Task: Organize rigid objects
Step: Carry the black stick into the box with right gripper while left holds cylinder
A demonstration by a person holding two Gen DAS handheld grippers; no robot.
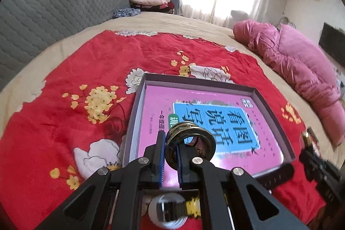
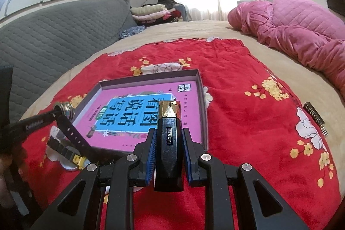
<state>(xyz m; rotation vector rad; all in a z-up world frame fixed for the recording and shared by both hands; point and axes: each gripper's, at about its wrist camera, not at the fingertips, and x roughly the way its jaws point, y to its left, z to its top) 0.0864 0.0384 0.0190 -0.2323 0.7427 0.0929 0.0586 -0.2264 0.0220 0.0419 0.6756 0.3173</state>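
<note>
While the left gripper (image 1: 171,154) is nearly closed, its blue pads pinch the wall of a stack of dark, gold-edged rings (image 1: 190,141), one pad outside the stack and one inside its hole. The rings hang over the near part of a shallow box (image 1: 138,109) that lies on a red floral cloth (image 1: 64,83) spread on the bed (image 1: 172,21). A pink book (image 1: 159,100) with a blue title panel lies flat in the box. Seen from the right wrist, the rings (image 2: 64,110) sit at the box's (image 2: 202,105) left near corner.

The right gripper (image 2: 168,152) is partly closed on a black faceted bottle (image 2: 169,143) with a gold top, pads pressing on both its sides; the bottle points forward over the box's near edge, its top above the book (image 2: 148,113).

A black watch (image 2: 69,143) with a yellow part lies on the cloth (image 2: 237,79) just beside the box's near left corner. A small dark bar with lettering (image 2: 313,114) rests on the cloth well to the right. A pink quilt (image 2: 301,23) is bunched at the bed's far right.
</note>
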